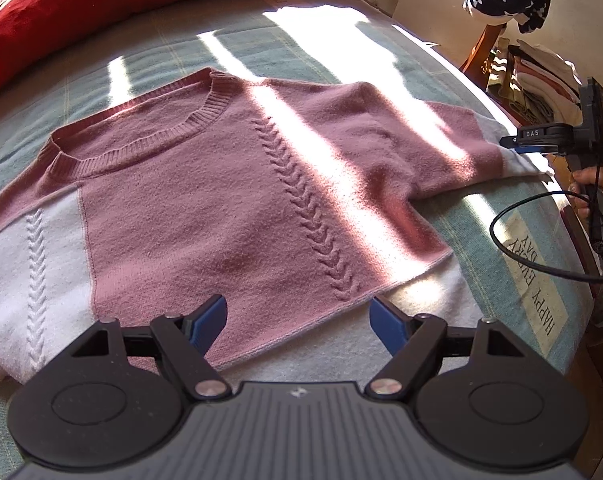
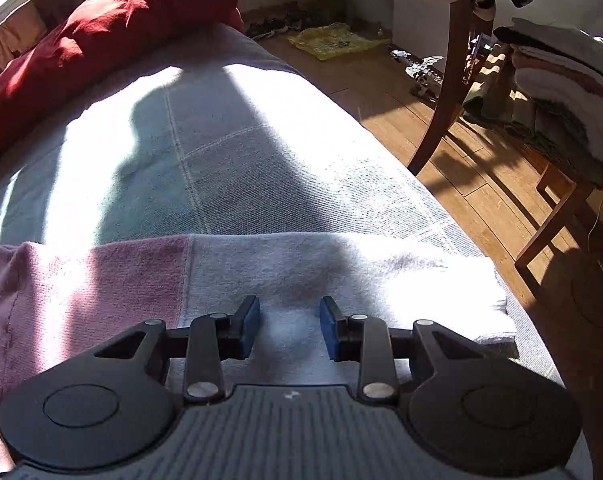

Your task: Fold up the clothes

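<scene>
Pink and white knit, soft and slightly fuzzy, makes up the sweater [image 1: 205,200] spread flat on the bed [image 1: 261,44], just ahead of the left tool [image 1: 297,326]. A ribbed round collar lies at its far side, and raised braid-like cable stitching runs down the pink front and down a white panel to the tool's left. The left tool is released, its blue pads spread wide above the hem and touching nothing. The right tool [image 2: 289,328] is also released, jaws partly apart over the white end of the right sleeve [image 2: 341,276], with no cloth pinched between the pads. Woven checked blue-green cloth covers the bed; a crumpled red quilt [image 1: 101,4] bunches at its far edge. Hard sunlight bleaches parts of the sleeve and bedcover, hiding their texture. The sweater's left sleeve is cut off by the frame. To the right, a wooden chair [image 2: 449,80] holds stacked folded clothes [image 2: 561,80].
</scene>
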Available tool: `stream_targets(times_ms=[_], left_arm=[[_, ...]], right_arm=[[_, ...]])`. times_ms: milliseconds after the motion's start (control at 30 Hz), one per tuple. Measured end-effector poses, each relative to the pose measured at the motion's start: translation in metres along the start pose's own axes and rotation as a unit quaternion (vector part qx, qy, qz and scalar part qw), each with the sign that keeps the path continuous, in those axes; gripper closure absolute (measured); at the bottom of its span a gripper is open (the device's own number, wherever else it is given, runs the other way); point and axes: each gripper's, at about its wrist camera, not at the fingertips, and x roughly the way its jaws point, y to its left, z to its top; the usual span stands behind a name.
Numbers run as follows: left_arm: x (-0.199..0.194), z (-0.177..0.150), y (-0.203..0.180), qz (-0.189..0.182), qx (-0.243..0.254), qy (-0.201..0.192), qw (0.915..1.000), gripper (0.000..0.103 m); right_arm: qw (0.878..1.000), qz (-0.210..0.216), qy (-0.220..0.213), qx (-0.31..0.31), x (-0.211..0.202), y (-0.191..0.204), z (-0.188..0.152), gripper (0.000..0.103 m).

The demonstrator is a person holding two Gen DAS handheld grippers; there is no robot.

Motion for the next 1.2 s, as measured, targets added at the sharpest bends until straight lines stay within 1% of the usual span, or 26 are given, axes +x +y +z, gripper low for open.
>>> stream_targets(times_ms=[33, 67, 100, 167, 200, 267, 333, 400, 433, 467, 533, 700, 767, 833, 933, 967, 1033, 1067, 1100, 1133, 1167, 1200], left_arm=[[-0.001, -0.001, 0.002, 0.004, 0.0, -0.001, 1.0, 0.024], [-0.002, -0.003, 0.004, 0.007, -0.002, -0.003, 1.0, 0.024], [-0.004, -0.004, 0.008, 0.01, -0.01, -0.005, 0.9999, 0.024], [-0.006, -0.006, 0.014, 0.014, -0.024, -0.008, 0.9996, 0.024], [-0.006, -0.007, 0.016, 0.016, -0.028, -0.009, 0.9994, 0.024], [-0.006, -0.009, 0.019, 0.019, -0.035, -0.011, 0.9991, 0.024], [-0.006, -0.01, 0.02, 0.019, -0.038, -0.01, 0.999, 0.024], [-0.008, -0.012, 0.022, 0.019, -0.037, -0.011, 0.9991, 0.024], [-0.009, -0.013, 0.022, 0.019, -0.036, -0.011, 0.9991, 0.024], [-0.01, -0.014, 0.024, 0.022, -0.036, -0.012, 0.999, 0.024], [-0.01, -0.019, 0.032, 0.031, -0.044, -0.01, 0.9985, 0.024], [-0.012, -0.025, 0.048, 0.037, -0.076, -0.013, 0.9963, 0.024], [-0.014, -0.023, 0.05, 0.037, -0.078, -0.018, 0.9961, 0.024], [-0.015, -0.022, 0.053, 0.038, -0.076, -0.021, 0.9962, 0.024], [-0.016, -0.021, 0.058, 0.041, -0.074, -0.025, 0.9961, 0.024], [-0.017, -0.022, 0.062, 0.044, -0.076, -0.025, 0.9958, 0.024], [-0.018, -0.024, 0.069, 0.048, -0.082, -0.026, 0.9952, 0.024], [-0.019, -0.026, 0.074, 0.048, -0.086, -0.027, 0.9948, 0.024], [-0.02, -0.029, 0.078, 0.049, -0.09, -0.028, 0.9944, 0.024], [-0.02, -0.031, 0.082, 0.049, -0.093, -0.03, 0.994, 0.024], [-0.021, -0.033, 0.085, 0.048, -0.098, -0.032, 0.9935, 0.024], [-0.021, -0.035, 0.089, 0.047, -0.102, -0.035, 0.993, 0.024]], right_arm=[[1.0, -0.023, -0.005, 0.003, -0.003, 0.0, 0.002, 0.065], [1.0, -0.019, -0.013, 0.001, -0.011, 0.003, 0.004, 0.064], [1.0, -0.007, -0.021, -0.001, -0.02, 0.008, 0.006, 0.063], [0.998, 0.044, -0.025, -0.047, -0.035, 0.035, 0.005, 0.055], [0.995, 0.071, -0.026, -0.072, -0.041, 0.05, 0.004, 0.05], [0.987, 0.117, -0.006, -0.113, -0.041, 0.081, -0.004, 0.048], [0.977, 0.154, 0.026, -0.146, -0.031, 0.112, -0.018, 0.048], [0.974, 0.143, 0.036, -0.174, -0.021, 0.126, -0.029, 0.048], [0.974, 0.138, 0.032, -0.176, -0.018, 0.123, -0.033, 0.049], [0.977, 0.138, 0.027, -0.161, -0.018, 0.112, -0.033, 0.049], [0.985, 0.12, 0.03, -0.116, -0.018, 0.084, -0.027, 0.049], [0.994, 0.071, 0.047, -0.07, -0.027, 0.06, -0.01, 0.048], [0.991, 0.096, 0.03, -0.089, -0.035, 0.081, -0.003, 0.046], [0.984, 0.125, 0.016, -0.122, -0.037, 0.118, 0.005, 0.04], [0.972, 0.161, 0.008, -0.17, -0.024, 0.179, 0.01, 0.04], [0.968, 0.163, 0.008, -0.189, -0.016, 0.199, 0.009, 0.04], [0.963, 0.149, 0.012, -0.225, 0.003, 0.229, 0.004, 0.039], [0.962, 0.144, 0.012, -0.231, 0.012, 0.235, 0.002, 0.036], [0.963, 0.139, 0.01, -0.232, 0.02, 0.238, 0.0, 0.026], [0.963, 0.134, 0.008, -0.234, 0.027, 0.242, -0.002, 0.009], [0.965, 0.137, 0.013, -0.222, 0.034, 0.241, -0.001, 0.0], [0.968, 0.14, 0.013, -0.208, 0.038, 0.239, -0.001, 0.0]])
